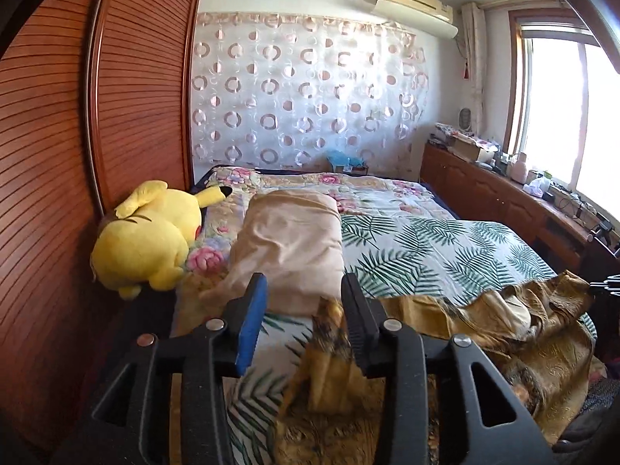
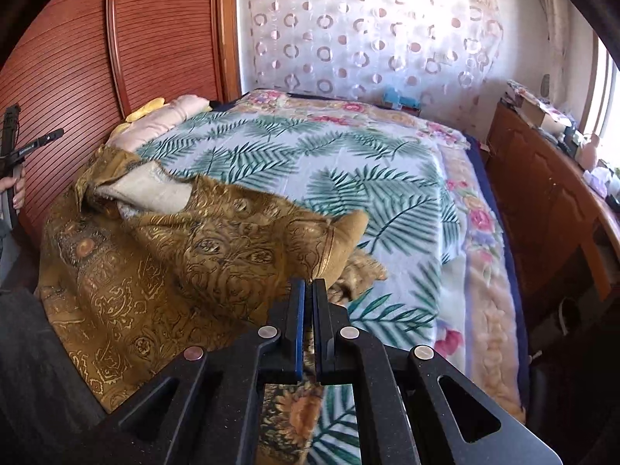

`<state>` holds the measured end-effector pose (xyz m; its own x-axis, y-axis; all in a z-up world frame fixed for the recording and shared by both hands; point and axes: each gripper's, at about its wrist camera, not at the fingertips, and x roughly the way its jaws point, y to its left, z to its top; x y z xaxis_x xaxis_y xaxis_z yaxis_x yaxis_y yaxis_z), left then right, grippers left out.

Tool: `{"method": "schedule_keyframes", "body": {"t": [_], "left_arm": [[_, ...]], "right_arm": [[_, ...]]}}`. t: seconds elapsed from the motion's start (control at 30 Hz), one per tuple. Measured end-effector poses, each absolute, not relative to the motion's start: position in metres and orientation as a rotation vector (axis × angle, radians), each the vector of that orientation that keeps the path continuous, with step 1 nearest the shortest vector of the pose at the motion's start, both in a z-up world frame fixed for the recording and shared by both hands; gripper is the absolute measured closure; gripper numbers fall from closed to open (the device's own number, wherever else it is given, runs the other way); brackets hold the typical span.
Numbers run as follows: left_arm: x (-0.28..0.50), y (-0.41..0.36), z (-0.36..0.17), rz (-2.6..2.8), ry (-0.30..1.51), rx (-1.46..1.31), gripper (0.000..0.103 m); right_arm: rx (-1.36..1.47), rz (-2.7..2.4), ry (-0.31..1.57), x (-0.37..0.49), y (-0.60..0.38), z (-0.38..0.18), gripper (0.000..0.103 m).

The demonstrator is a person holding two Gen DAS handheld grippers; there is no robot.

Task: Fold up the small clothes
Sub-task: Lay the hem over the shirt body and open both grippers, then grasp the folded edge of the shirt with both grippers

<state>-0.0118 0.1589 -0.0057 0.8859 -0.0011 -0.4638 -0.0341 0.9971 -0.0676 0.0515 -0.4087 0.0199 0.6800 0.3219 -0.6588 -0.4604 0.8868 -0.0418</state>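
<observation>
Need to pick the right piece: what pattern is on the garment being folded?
Golden-brown fabric garment with ornate paisley-like scrollwork; clearest in the right wrist view.

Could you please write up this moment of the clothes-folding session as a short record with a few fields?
setting: bed with palm-leaf blanket, wooden wardrobe beside it
garment: gold patterned garment, spread crumpled at the near edge of the bed
left gripper: jaws apart, a fold of the garment lies loosely between them, not pinched
right gripper: jaws almost together, pinching the garment's edge at the tips
other items: yellow plush toy by the wardrobe, beige folded blanket next to it
fold status: not yet folded
</observation>
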Motion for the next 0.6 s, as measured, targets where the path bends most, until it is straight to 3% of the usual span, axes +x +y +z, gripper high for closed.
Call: {"method": "schedule_keyframes", "body": {"t": [0.13, 0.6], "left_arm": [[0.011, 0.163, -0.015, 0.052, 0.518, -0.036, 0.062], [0.052, 0.180, -0.081, 0.089, 0.715, -0.036, 0.062]], "right_arm": [[-0.167, 0.401, 0.654, 0.054, -0.424, 0.032, 0.067], [-0.090, 0.284, 0.750, 0.134, -0.402, -0.009, 0.065]]}}
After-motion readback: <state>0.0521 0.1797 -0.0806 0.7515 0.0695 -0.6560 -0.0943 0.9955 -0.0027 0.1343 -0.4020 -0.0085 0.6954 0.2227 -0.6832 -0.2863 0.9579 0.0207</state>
